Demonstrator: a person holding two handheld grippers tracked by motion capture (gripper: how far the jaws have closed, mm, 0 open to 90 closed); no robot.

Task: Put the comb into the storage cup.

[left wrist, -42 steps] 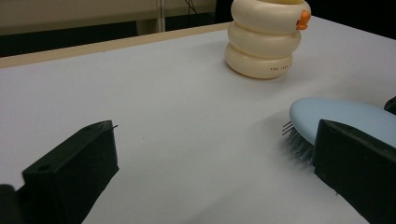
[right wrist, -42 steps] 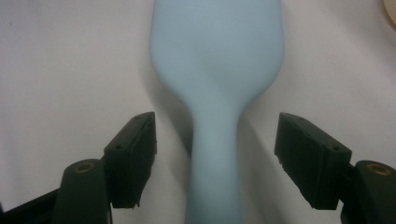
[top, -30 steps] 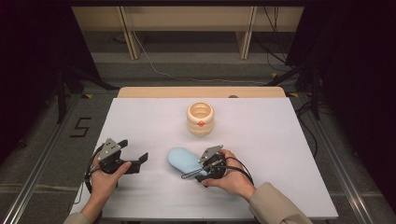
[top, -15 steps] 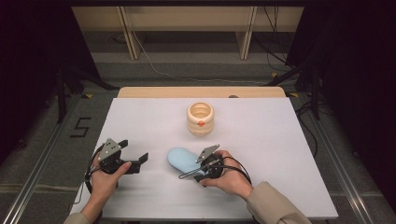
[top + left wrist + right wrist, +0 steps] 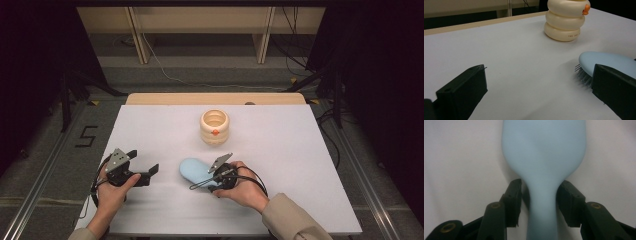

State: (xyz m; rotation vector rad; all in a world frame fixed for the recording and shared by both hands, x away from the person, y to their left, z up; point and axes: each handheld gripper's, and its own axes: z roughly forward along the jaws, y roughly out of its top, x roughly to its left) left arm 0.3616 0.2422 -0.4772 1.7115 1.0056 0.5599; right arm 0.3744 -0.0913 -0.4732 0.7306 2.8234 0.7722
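Since the earlier frame the right tool (image 5: 539, 202) has been closing its jaws around the neck of the pale blue hairbrush (image 5: 196, 171), which lies bristles down on the white counter (image 5: 300, 165). They flank the handle, seemingly not yet pressing. The left tool (image 5: 150, 172) rests apart. The smooth tapered handle could squirt forward if pinched off-centre.

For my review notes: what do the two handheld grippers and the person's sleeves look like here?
Both are black. The left gripper and the right gripper each carry a grey three-cornered plate on top and trail a black cable. The jaws are blocky black pads; the right gripper's arms show brass-coloured rivets. Both sleeves are beige.
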